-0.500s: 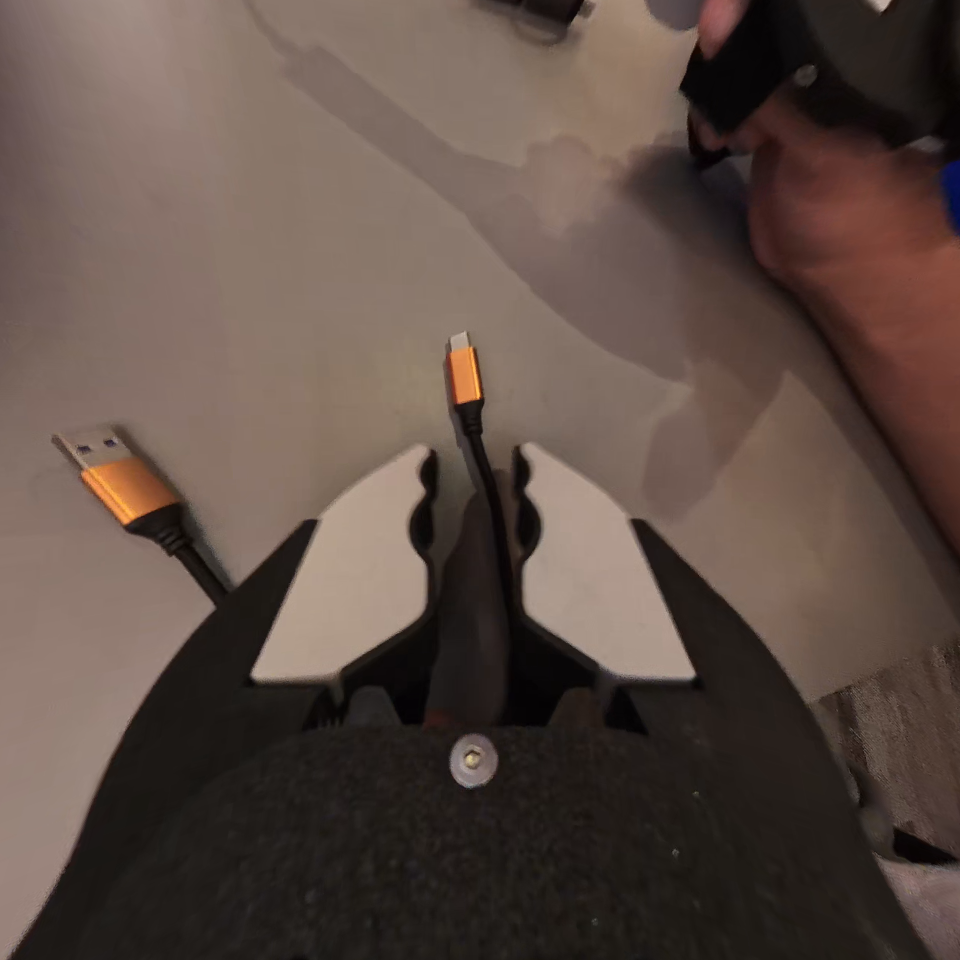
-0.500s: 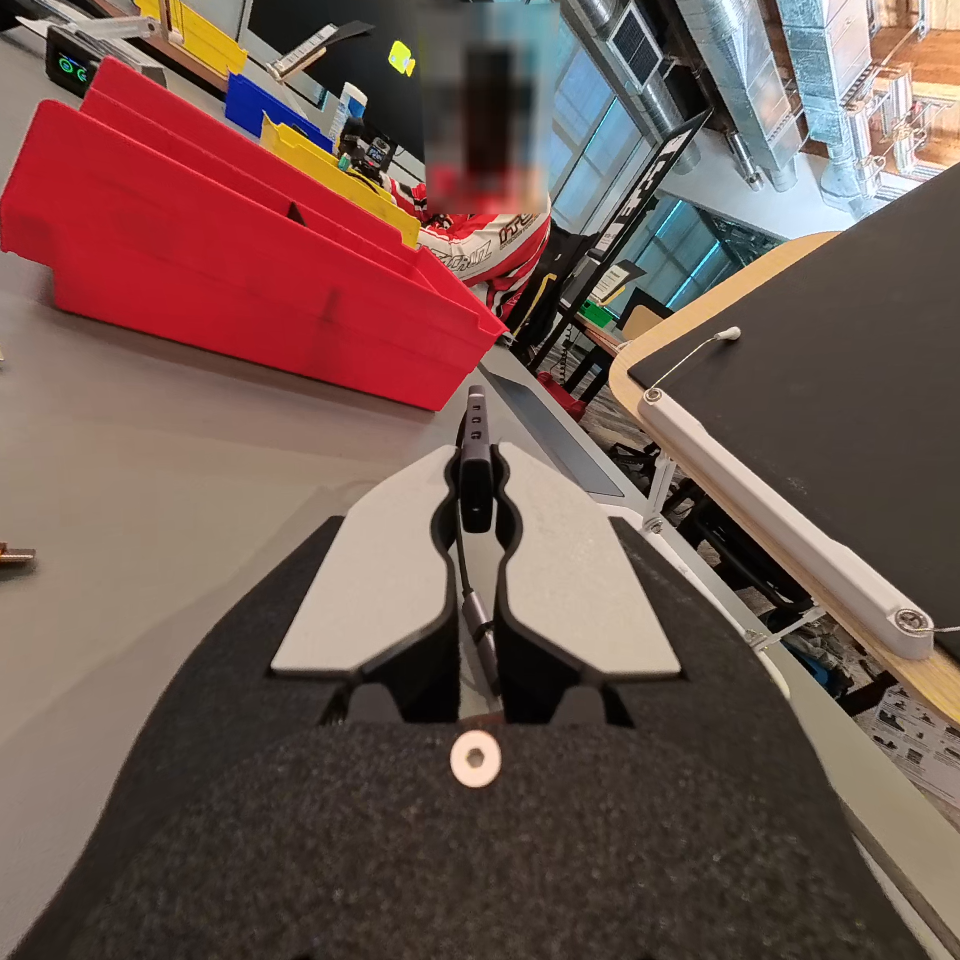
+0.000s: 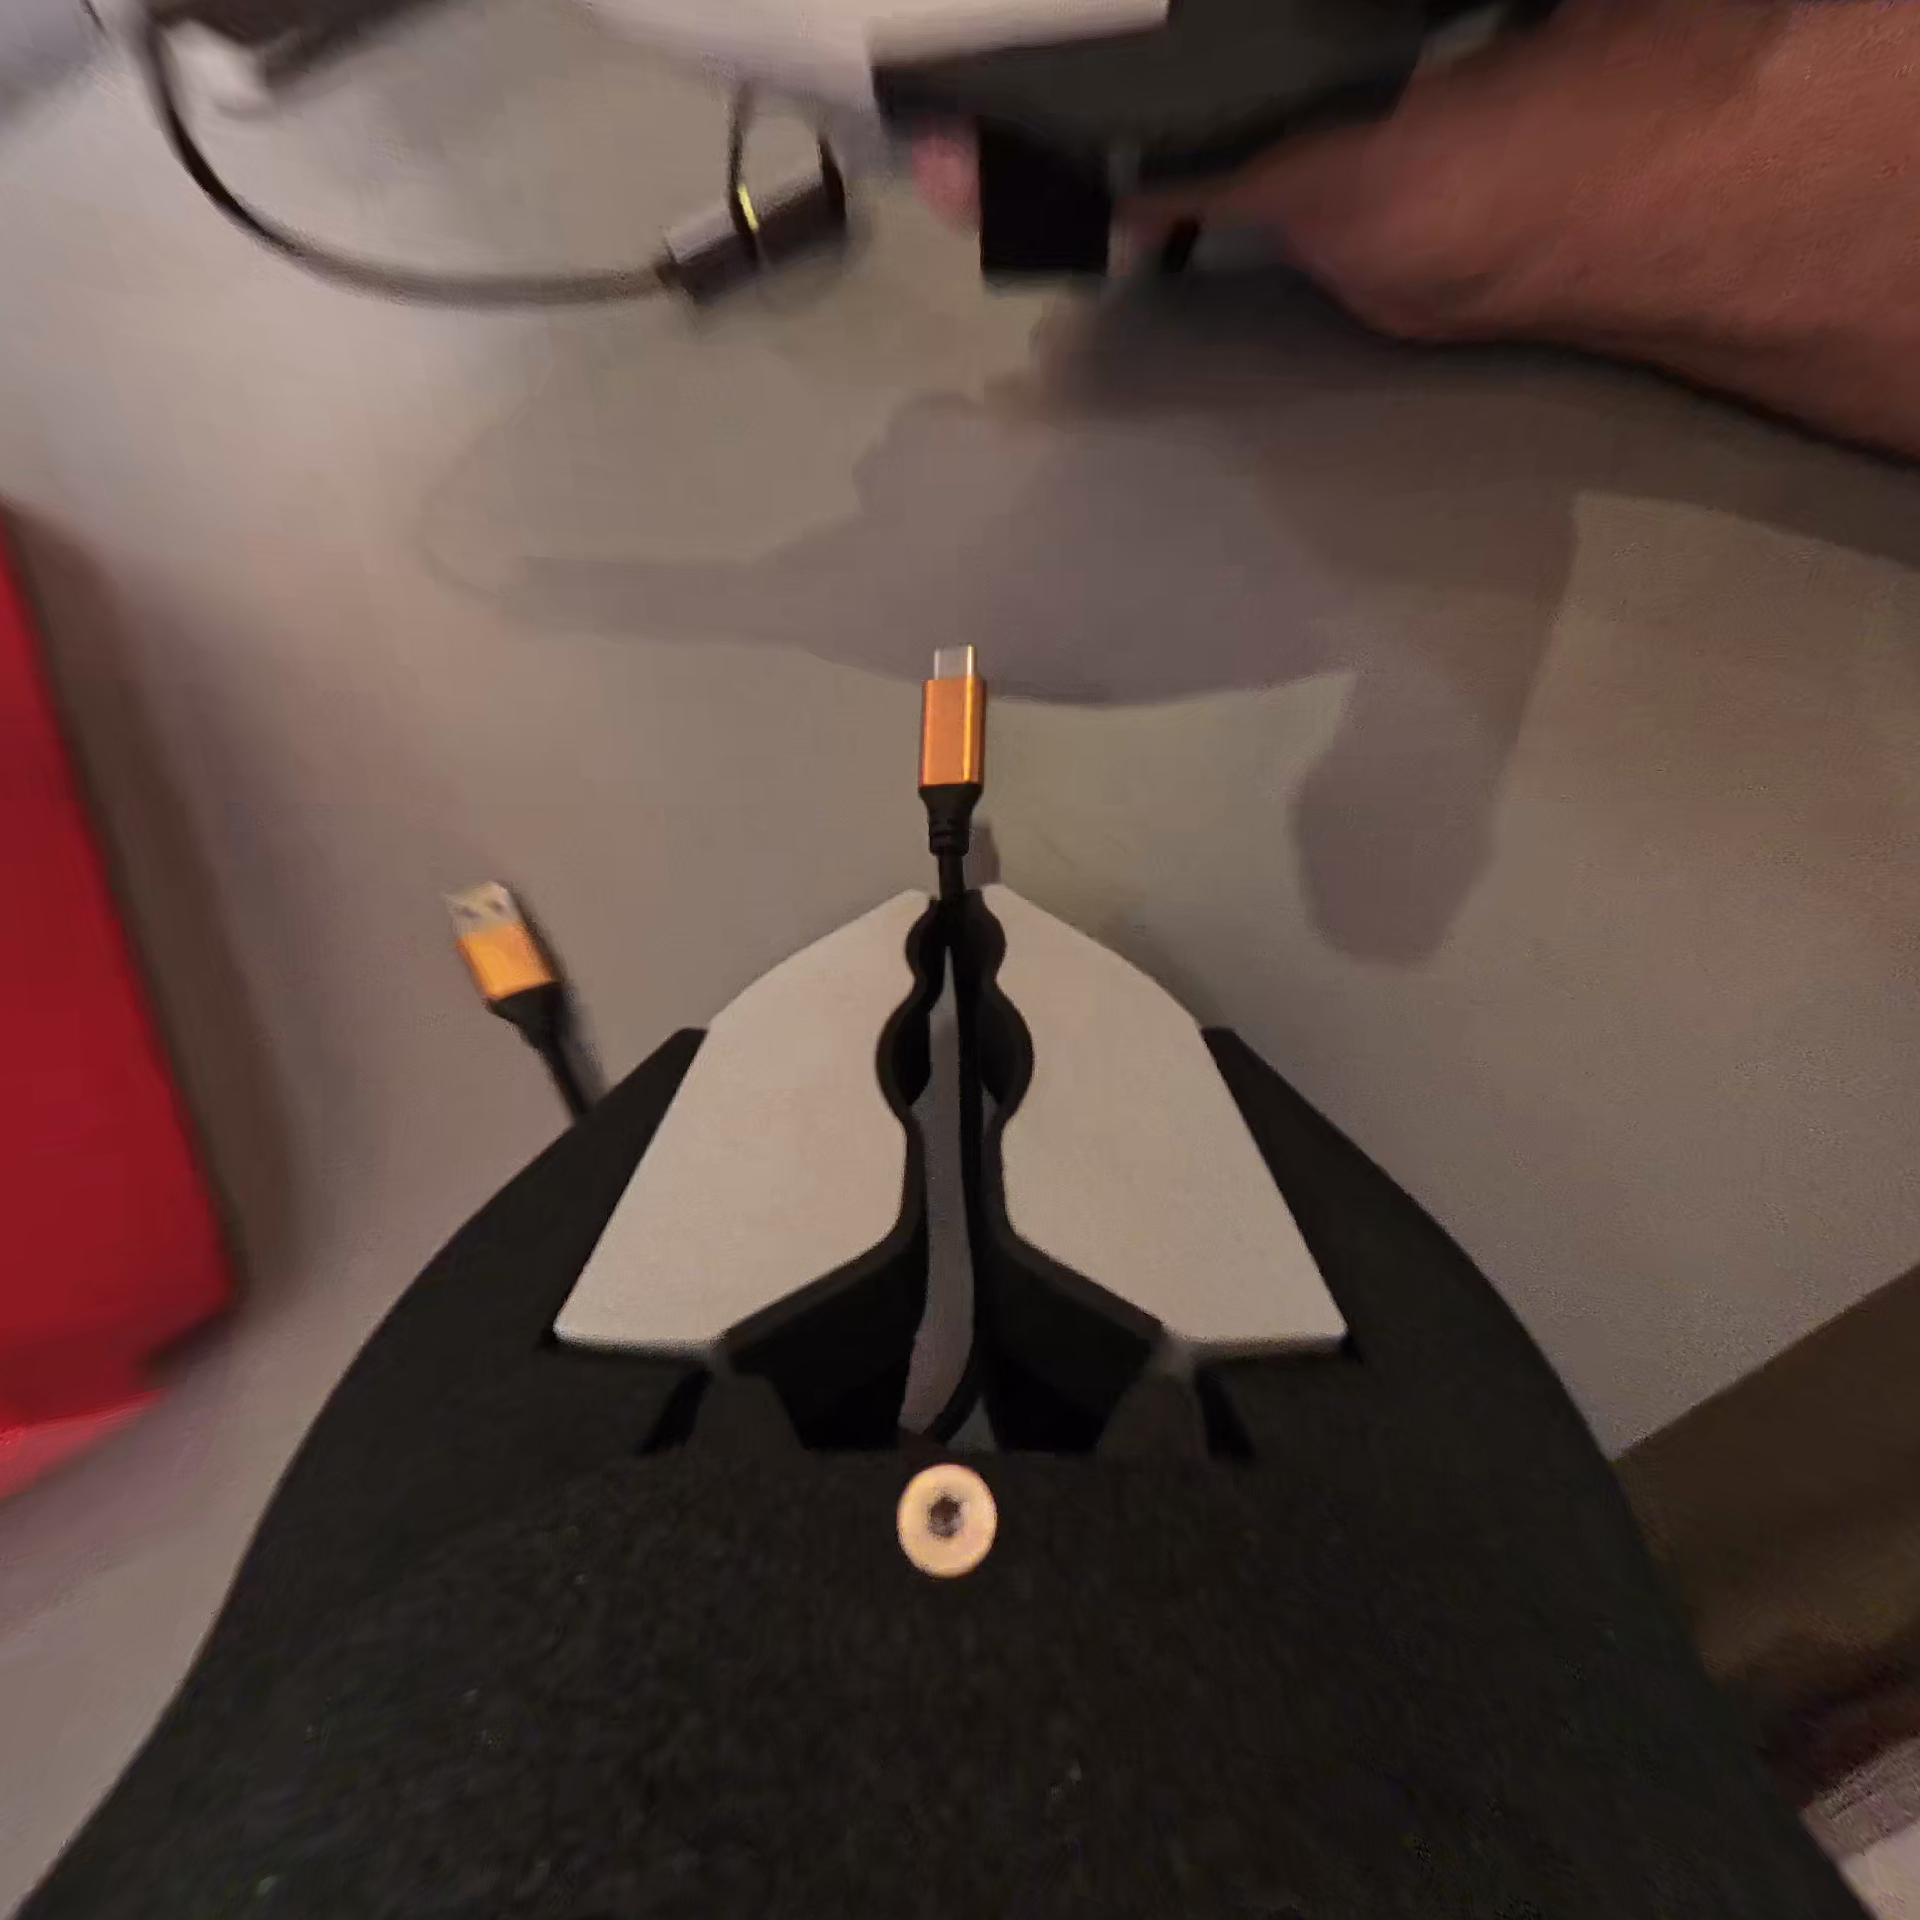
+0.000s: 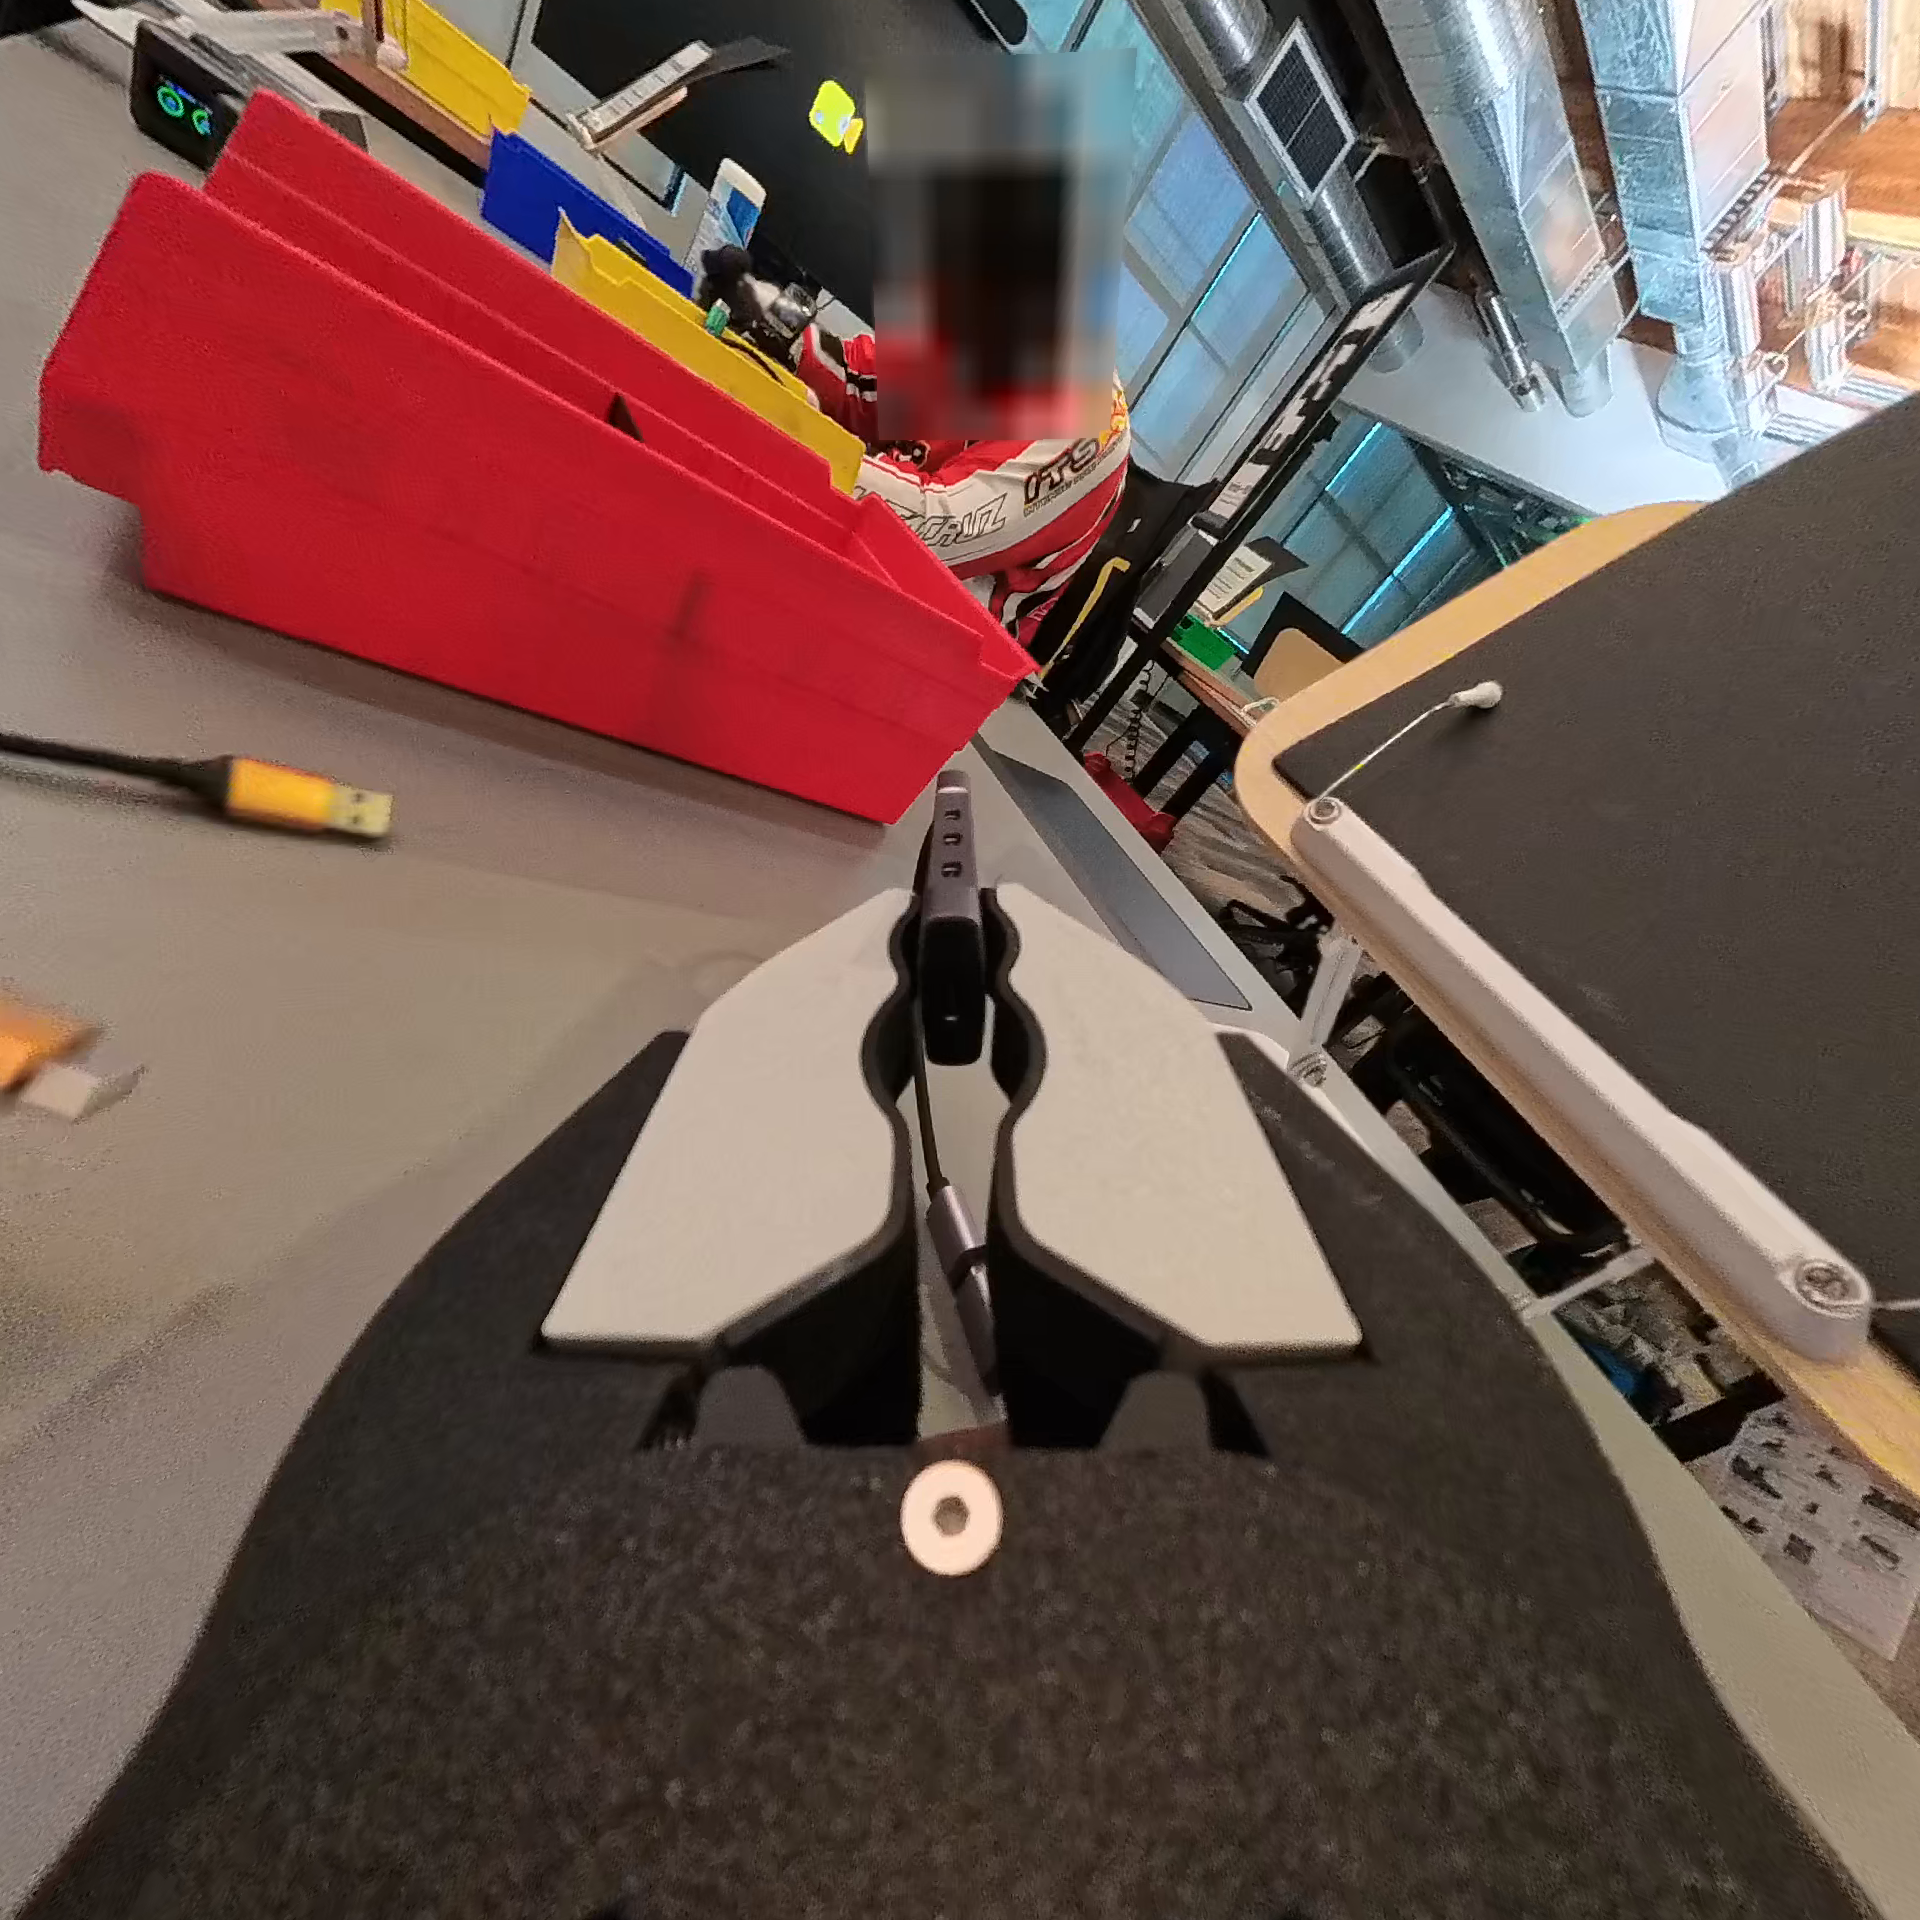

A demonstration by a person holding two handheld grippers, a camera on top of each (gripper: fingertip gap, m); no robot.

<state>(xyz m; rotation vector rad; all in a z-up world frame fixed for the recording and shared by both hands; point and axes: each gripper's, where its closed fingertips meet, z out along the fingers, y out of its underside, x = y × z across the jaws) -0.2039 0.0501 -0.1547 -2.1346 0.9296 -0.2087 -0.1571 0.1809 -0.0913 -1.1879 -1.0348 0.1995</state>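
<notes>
So the thing your left gripper has is the black cable: tongs closed right down on the cord just behind the orange USB-C plug, which pokes straight out past the tips and hangs above the grey table, not touching it. The cable's other end, the orange USB-A plug, lies flat on the table, off to the left and a bit behind the tips. Your right gripper is clamped on a slim dark grey adapter, gripping its back half so the ported end sticks out front, and its short lead with a grey connector runs back between the fingers. In the left wrist view that right gripper and your hand sit up ahead of the USB-C plug and well apart from it (all motion blur up there, so I can't tell exactly how the adapter is angled). Around you: the red bin near the adapter's far side, yellow and blue bins behind it, and a black board with a wooden edge off the table to the right. Nothing sits between plug and adapter.
</notes>
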